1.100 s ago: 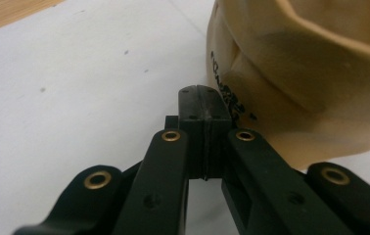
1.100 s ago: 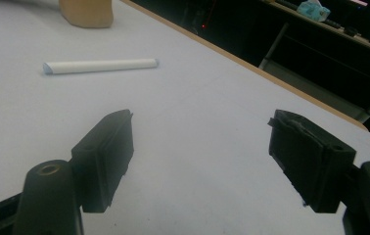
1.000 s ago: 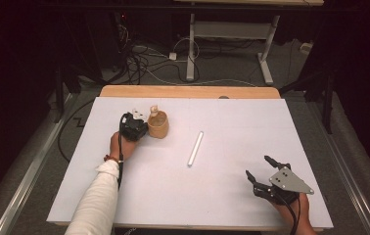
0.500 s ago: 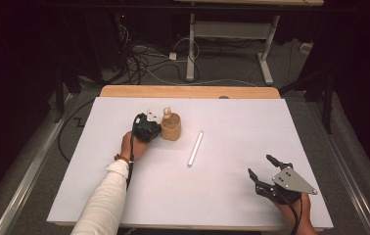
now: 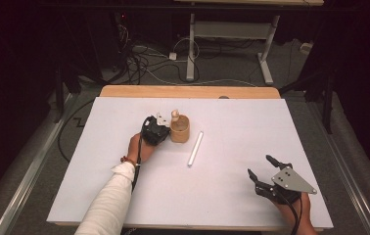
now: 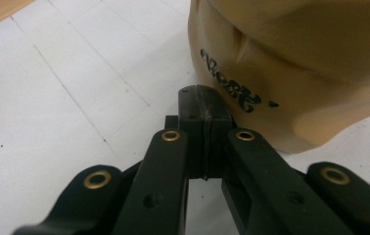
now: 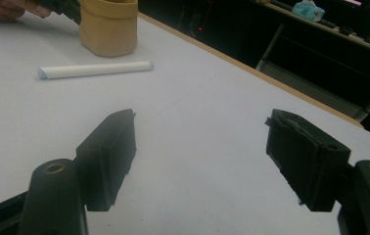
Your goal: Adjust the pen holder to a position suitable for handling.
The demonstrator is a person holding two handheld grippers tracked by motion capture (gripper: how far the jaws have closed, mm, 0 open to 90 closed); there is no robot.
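Observation:
A tan cup (image 5: 180,131) with a pale wooden peg (image 5: 174,115) sticking out of it stands on the white table top (image 5: 100,196), left of the middle. My left gripper (image 5: 166,132) is shut and empty, its tips right against the cup's left side. In the left gripper view the closed tips (image 6: 205,105) meet the cup's wall (image 6: 300,73) just below its black lettering. A white tube (image 5: 196,148) lies flat to the right of the cup. My right gripper (image 5: 259,165) rests open near the front right; between its jaws (image 7: 207,147) is bare table.
A bare wooden strip (image 5: 188,91) runs along the table's far edge. Behind it on the dark floor are cables (image 5: 144,61) and the white legs of a desk (image 5: 191,44). The right gripper view shows the cup (image 7: 108,27) and the tube (image 7: 95,70) far off.
My left hand has slid to the right with its shut gripper against the cup, and the cup has moved right with it, closer to the white tube. The right gripper has stayed put.

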